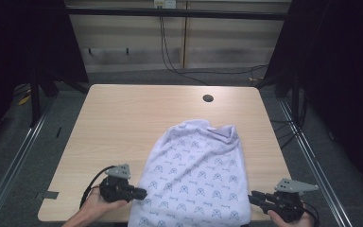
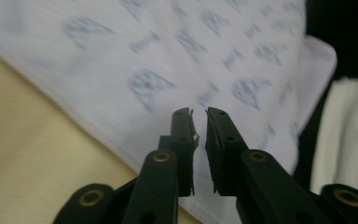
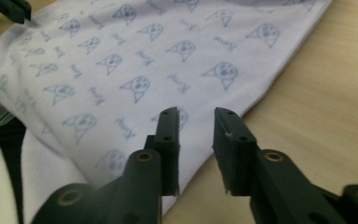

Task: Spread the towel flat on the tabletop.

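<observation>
Cloth (image 1: 196, 175): we see it on the table (image 1: 123, 118), near half, hanging over the front edge.
Left gripper (image 1: 139, 193): at the cloth's left edge.
Right gripper (image 1: 254, 198): just beside its right edge.
Hole (image 1: 208, 98): behind the cloth.

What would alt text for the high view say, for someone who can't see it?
A white patterned cloth lies spread on a wooden table, hanging over the near edge. A person's hands hold the left tool and right tool at its two sides.

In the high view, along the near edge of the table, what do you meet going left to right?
Left gripper → patterned cloth → right gripper.
</observation>
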Tool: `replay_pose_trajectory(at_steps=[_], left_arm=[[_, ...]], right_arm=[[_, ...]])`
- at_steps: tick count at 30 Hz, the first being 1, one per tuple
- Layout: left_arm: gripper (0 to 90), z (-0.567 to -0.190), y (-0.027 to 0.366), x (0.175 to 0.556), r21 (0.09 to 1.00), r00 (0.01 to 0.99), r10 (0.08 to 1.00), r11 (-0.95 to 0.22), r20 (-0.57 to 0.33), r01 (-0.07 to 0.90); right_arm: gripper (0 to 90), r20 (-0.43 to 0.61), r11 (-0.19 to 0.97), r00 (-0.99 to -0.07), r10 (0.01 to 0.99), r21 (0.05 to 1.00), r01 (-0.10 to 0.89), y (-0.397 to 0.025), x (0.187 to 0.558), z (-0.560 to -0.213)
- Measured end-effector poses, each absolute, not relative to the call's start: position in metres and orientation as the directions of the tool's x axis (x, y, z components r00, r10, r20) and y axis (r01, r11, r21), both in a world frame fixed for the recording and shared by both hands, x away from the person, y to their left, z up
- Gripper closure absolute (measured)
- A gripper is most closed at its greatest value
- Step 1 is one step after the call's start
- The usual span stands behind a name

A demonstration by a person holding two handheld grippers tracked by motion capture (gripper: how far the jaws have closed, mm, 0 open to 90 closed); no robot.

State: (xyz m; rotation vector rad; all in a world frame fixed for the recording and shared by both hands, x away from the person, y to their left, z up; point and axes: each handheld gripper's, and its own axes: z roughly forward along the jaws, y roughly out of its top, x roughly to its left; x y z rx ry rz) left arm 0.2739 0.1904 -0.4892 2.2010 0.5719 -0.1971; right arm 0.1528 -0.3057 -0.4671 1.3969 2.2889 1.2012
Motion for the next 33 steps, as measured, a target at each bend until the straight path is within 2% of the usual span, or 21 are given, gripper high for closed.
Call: replay_pose_trajectory(at_steps=[5, 6, 7, 10, 13, 14, 17, 20, 26, 29, 30, 33], left_arm=[[74.5, -0.487, 0.19, 0.306, 0.719, 0.849, 0.428, -0.479, -0.31, 0.504], [74.5, -0.489, 0.187, 0.318, 0.723, 0.837, 0.455, -0.463, -0.303, 0.513], [72.1, -0.494, 0.179, 0.335, 0.716, 0.819, 0.487, -0.451, -0.303, 0.533], [70.1, -0.496, 0.17, 0.347, 0.721, 0.824, 0.489, -0.457, -0.285, 0.521], [75.5, -0.496, 0.154, 0.357, 0.72, 0.848, 0.468, -0.498, -0.247, 0.484], [86.1, -0.499, 0.148, 0.359, 0.714, 0.857, 0.463, -0.52, -0.225, 0.468], [90.0, -0.502, 0.147, 0.353, 0.698, 0.873, 0.448, -0.563, -0.192, 0.443], [90.0, -0.5, 0.151, 0.344, 0.69, 0.88, 0.44, -0.582, -0.18, 0.432], [90.0, -0.499, 0.173, 0.318, 0.683, 0.878, 0.43, -0.578, -0.21, 0.447], [90.0, -0.499, 0.183, 0.305, 0.676, 0.877, 0.425, -0.581, -0.222, 0.453], [90.0, -0.498, 0.185, 0.301, 0.67, 0.877, 0.421, -0.585, -0.231, 0.457], [90.0, -0.498, 0.187, 0.287, 0.655, 0.884, 0.377, -0.599, -0.278, 0.461]], right_arm=[[64.1, 0.201, 0.243, -0.545, 0.814, 0.734, 0.634, -0.298, 0.177, -0.469], [64.1, 0.201, 0.243, -0.545, 0.814, 0.734, 0.634, -0.298, 0.177, -0.469], [63.0, 0.191, 0.25, -0.551, 0.812, 0.74, 0.624, -0.293, 0.192, -0.47], [63.0, 0.19, 0.254, -0.562, 0.805, 0.746, 0.616, -0.29, 0.208, -0.472], [62.8, 0.155, 0.284, -0.569, 0.807, 0.744, 0.605, -0.28, 0.23, -0.474], [62.8, 0.147, 0.293, -0.575, 0.805, 0.744, 0.6, -0.275, 0.245, -0.476], [60.6, 0.122, 0.323, -0.579, 0.806, 0.729, 0.604, -0.265, 0.265, -0.481], [60.2, 0.116, 0.336, -0.586, 0.802, 0.723, 0.603, -0.26, 0.275, -0.486], [60.0, 0.094, 0.353, -0.562, 0.821, 0.691, 0.631, -0.257, 0.286, -0.498], [73.6, 0.085, 0.366, -0.561, 0.823, 0.678, 0.638, -0.257, 0.279, -0.498], [73.6, 0.085, 0.366, -0.561, 0.823, 0.678, 0.638, -0.257, 0.279, -0.498], [84.0, 0.108, 0.365, -0.571, 0.814, 0.669, 0.647, -0.263, 0.265, -0.497]])
